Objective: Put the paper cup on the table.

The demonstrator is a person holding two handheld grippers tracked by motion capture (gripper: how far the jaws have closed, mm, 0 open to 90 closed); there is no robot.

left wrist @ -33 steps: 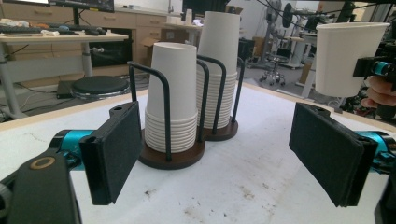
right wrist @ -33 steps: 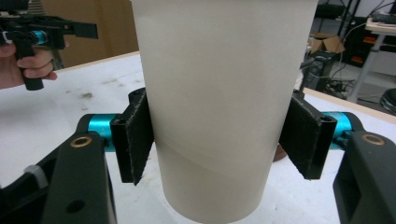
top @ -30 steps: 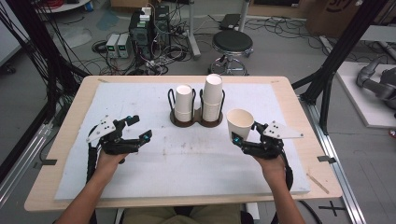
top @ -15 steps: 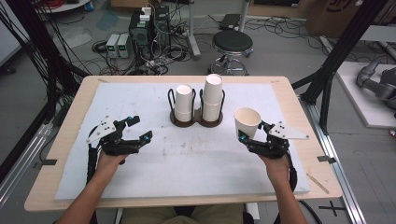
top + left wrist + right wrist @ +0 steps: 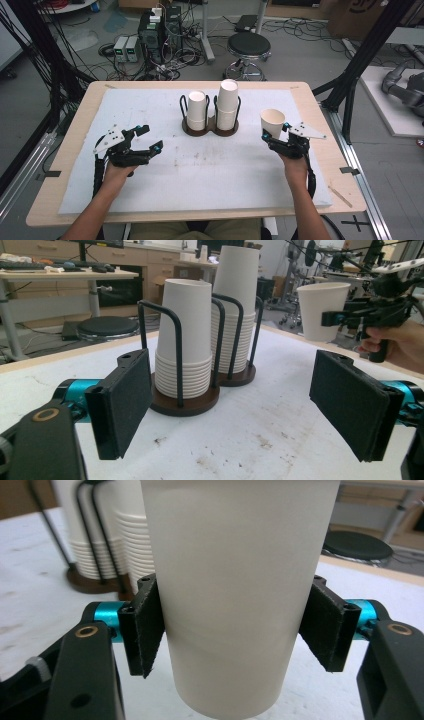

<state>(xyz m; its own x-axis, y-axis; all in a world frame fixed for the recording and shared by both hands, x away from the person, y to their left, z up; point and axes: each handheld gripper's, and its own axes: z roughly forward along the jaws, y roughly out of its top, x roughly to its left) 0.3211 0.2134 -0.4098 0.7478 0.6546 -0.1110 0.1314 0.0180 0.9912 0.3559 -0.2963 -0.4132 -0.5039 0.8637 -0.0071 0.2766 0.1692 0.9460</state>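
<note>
A white paper cup (image 5: pixel 272 121) stands upright between the jaws of my right gripper (image 5: pixel 272 136) at the right of the table. Up close, both black pads (image 5: pixel 147 630) press on the cup (image 5: pixel 235 580) about halfway up its wall, and its base hangs a little above the mat. My left gripper (image 5: pixel 151 138) hovers at the left of the table, open, with nothing between its pads (image 5: pixel 125 400). Straight ahead of it is a dark wire cup holder (image 5: pixel 210 131) with two stacks of upside-down cups, a shorter one (image 5: pixel 185 335) and a taller one (image 5: pixel 240 300).
A white mat (image 5: pixel 215 170) covers most of the wooden table (image 5: pixel 75 125). Behind the table's far edge are a black stool (image 5: pixel 248 46) and electronics boxes (image 5: pixel 155 30) on the floor. Black frame poles (image 5: pixel 365 60) rise at the right.
My right gripper has carried the cup to the right, away from the holder. The left gripper has stayed where it was.
</note>
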